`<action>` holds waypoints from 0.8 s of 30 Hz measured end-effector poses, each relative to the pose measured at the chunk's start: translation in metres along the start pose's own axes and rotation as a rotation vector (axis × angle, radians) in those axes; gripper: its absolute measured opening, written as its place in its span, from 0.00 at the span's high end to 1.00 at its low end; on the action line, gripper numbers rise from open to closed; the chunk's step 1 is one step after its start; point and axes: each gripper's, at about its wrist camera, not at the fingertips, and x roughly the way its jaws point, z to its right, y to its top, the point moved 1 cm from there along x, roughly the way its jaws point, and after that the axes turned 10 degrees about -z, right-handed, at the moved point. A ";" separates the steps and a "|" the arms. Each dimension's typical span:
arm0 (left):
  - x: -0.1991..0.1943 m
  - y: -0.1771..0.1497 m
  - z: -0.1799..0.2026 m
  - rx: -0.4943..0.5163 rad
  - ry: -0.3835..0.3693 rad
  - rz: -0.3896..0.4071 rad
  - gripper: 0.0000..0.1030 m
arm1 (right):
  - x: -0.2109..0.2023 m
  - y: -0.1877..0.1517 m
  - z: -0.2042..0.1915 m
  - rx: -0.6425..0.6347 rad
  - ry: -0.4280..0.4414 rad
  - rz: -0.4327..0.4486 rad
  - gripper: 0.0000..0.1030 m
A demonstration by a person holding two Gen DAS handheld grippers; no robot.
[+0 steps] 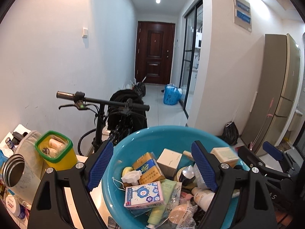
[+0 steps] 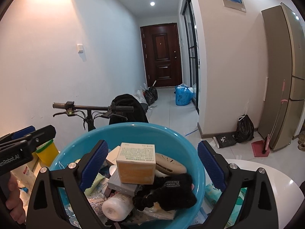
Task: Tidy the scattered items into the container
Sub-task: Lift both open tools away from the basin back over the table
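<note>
Both grippers hang over the blue basin (image 1: 144,139), and neither has anything in it: the left gripper (image 1: 155,166) stands with its jaws spread wide, nothing between the pads, and the right gripper (image 2: 152,168) is spread just as wide and empty. That reads as a release pose, jaws parted above the heap so whatever goes in drops clear. The basin sits on the white table (image 2: 266,173), near its edge, and it is piled high: a blue-and-white tissue pack (image 1: 144,194) nearest on the left side, a yellow-and-blue box (image 1: 147,167) behind it, an orange-and-white box (image 2: 135,162) riding on top, a black scrunchie (image 2: 171,190) and a white bottle (image 2: 116,207) low at the near rim. Still outside, towards the table's left edge: a yellow tub with a green rim (image 1: 55,150), a steel cup (image 1: 16,169) on its side, a grey pouch (image 1: 28,147). Beyond the table a bicycle (image 1: 103,105) crowds the far side, then the corridor and the dark door (image 1: 154,51).
</note>
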 end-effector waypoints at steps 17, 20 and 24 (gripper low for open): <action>-0.077 0.007 0.010 0.013 -0.042 0.188 0.00 | -0.064 0.024 -0.001 0.013 0.008 0.144 0.01; -0.096 0.006 0.009 0.008 -0.050 0.243 0.00 | -0.080 0.027 0.002 0.023 0.016 0.177 0.01; -0.117 0.005 0.012 0.024 -0.057 0.287 0.00 | -0.103 0.030 0.003 0.022 0.018 0.227 0.01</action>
